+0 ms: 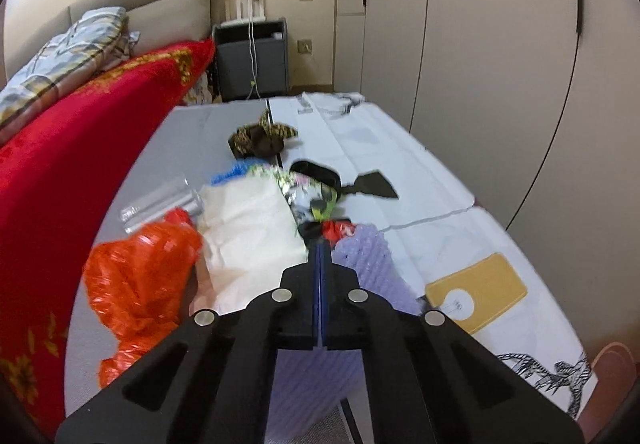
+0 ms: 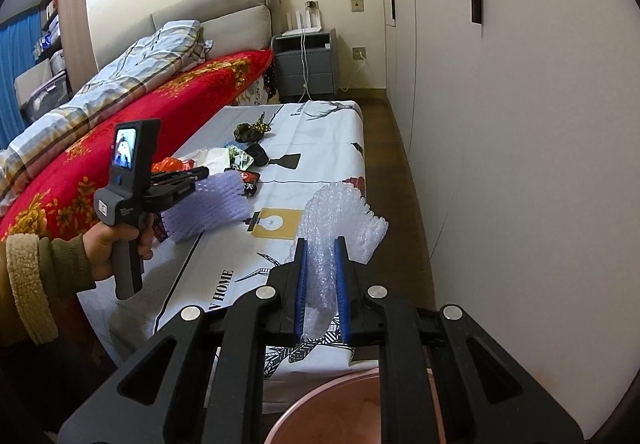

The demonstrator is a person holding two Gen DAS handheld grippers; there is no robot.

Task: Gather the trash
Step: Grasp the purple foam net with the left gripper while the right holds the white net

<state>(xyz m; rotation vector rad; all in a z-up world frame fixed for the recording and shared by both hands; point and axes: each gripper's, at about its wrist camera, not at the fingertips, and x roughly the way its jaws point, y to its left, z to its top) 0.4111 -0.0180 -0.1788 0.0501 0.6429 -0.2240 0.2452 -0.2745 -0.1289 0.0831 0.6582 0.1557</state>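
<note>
a: two grippers, each with something. what has the left gripper (image 2: 202, 174) got?
b: its jaws are pressed together on a purple foam net (image 2: 208, 206), lifted above the near left edge of the table (image 2: 328, 148).
a: and the right gripper (image 2: 321, 244)?
b: narrowed around a wad of bubble wrap (image 2: 340, 220), held over the table's near end, above a pink bin (image 2: 320, 408) whose rim shows below.
a: what's left on the table?
b: an orange plastic bag (image 1: 136, 284), a white sheet (image 1: 248, 228), a clear bottle (image 1: 160, 204), shiny wrappers (image 1: 308, 192) and a dark patterned scrap (image 1: 260, 138) farther up.
a: beside it?
b: a bed with a red blanket (image 2: 132, 136) on the left.
</note>
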